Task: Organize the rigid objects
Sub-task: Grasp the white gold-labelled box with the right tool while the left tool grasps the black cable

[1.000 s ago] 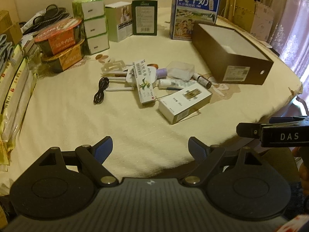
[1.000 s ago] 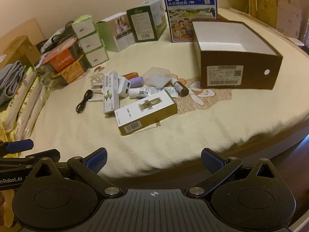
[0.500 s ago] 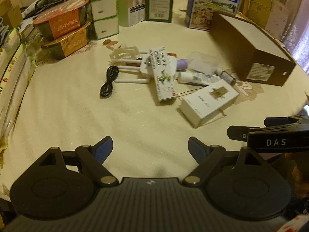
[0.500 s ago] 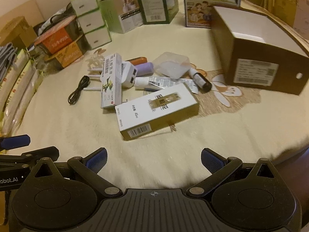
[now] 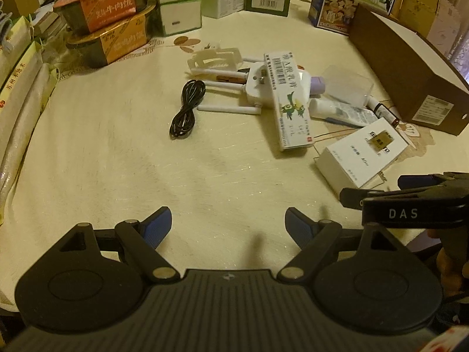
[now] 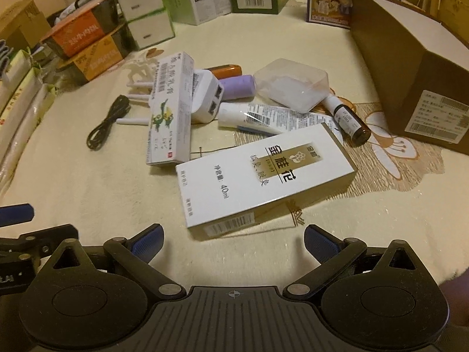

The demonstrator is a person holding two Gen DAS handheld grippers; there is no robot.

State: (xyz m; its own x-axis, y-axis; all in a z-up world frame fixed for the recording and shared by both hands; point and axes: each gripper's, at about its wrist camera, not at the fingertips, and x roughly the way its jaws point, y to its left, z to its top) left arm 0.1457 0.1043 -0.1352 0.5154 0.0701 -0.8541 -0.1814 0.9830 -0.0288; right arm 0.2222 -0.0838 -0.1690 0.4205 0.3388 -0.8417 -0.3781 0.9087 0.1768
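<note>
Both tools, left [image 5: 228,223] and right [image 6: 233,239], gape above cluttered tablecloth [image 5: 117,152].

Both wrist views look forward and down over the cream tablecloth [image 5: 123,152], the right seemingly nearer, sharing the white-and-gold carton [image 6: 263,176] and the brown box [image 5: 410,73].

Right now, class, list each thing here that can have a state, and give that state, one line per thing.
left gripper: open, empty, above the cloth.
right gripper: open, empty, just short of the white and gold box.
white and gold box: lying flat, closed.
brown cardboard box: standing; whether its top is open cannot be seen.
black cable: coiled, lying loose.
dark glass bottle: on its side.
clear plastic container: resting tilted in the pile.
</note>
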